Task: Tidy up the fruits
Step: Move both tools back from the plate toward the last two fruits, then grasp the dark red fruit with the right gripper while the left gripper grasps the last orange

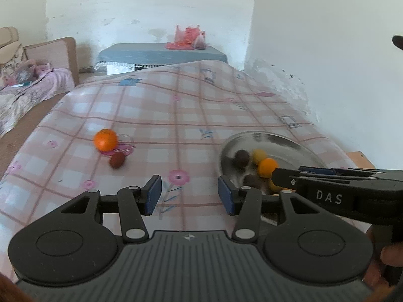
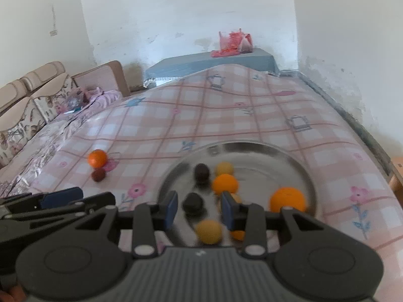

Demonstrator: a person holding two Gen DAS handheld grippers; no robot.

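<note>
With most fruit already in the metal plate (image 2: 289,156), the orange (image 1: 105,139) and dark red fruit (image 1: 117,160) lie ahead-left of my left gripper (image 1: 189,193), its fingers spread, empty; right gripper (image 2: 199,207) narrowly parted, empty, farther off.

- The metal plate (image 2: 284,156), round, shiny and shallow, lies flat on the checked cloth.
- In the plate: two dark round fruits (image 2: 201,173), one at about 10 o'clock and one nearer the centre; a large orange (image 2: 287,200) at 4 o'clock; a smaller orange (image 2: 225,184) mid-plate; yellowish fruits (image 2: 209,231) at 6 and 11 o'clock.
- Outside, at the plate's 9 o'clock, a lone orange (image 1: 105,139) sits touching a small reddish-brown fruit (image 1: 117,160).
</note>
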